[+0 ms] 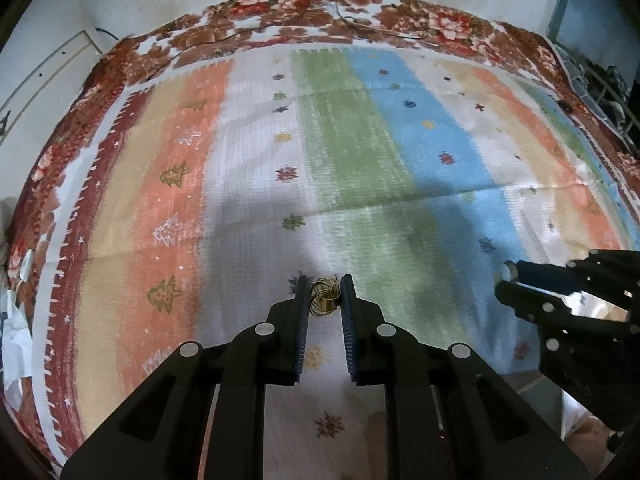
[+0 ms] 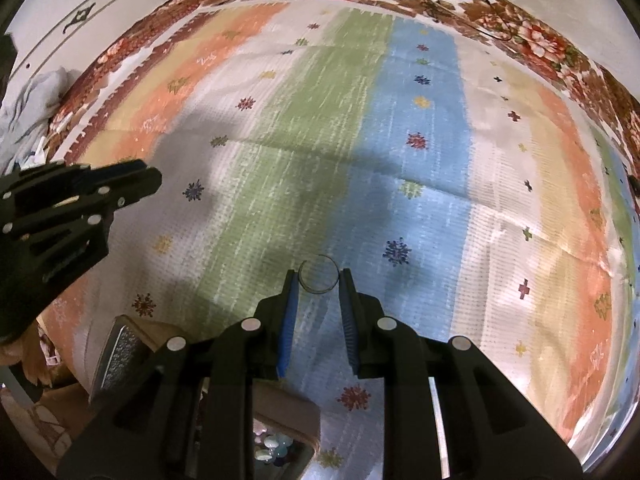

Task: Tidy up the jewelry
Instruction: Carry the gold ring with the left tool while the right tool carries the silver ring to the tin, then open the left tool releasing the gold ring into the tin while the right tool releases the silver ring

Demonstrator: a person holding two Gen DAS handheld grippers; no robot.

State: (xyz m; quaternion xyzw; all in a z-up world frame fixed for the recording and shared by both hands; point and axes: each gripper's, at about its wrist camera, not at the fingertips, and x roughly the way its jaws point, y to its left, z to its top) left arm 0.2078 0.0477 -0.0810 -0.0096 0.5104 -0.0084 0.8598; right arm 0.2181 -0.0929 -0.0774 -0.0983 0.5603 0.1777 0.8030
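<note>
In the left wrist view my left gripper [image 1: 325, 286] is shut on a small bundle of gold rings [image 1: 325, 301], pinched between the blue pads above the striped cloth [image 1: 360, 152]. In the right wrist view my right gripper [image 2: 318, 280] is shut on a clear glass-like ring [image 2: 308, 285], which stands upright between its fingertips. The right gripper [image 1: 507, 278] also shows at the right edge of the left wrist view, with a pale bit at its tip. The left gripper [image 2: 154, 178] reaches in from the left of the right wrist view, and what it holds is hidden there.
A striped cloth [image 2: 420, 128] with small star and tree prints covers a floral bedspread [image 2: 532, 36]. Below the right gripper an open box [image 2: 310, 412] holds pale beads [image 2: 270, 450]; a glittery lid [image 2: 120, 354] leans beside it. Cables [image 1: 344, 12] lie at the far edge.
</note>
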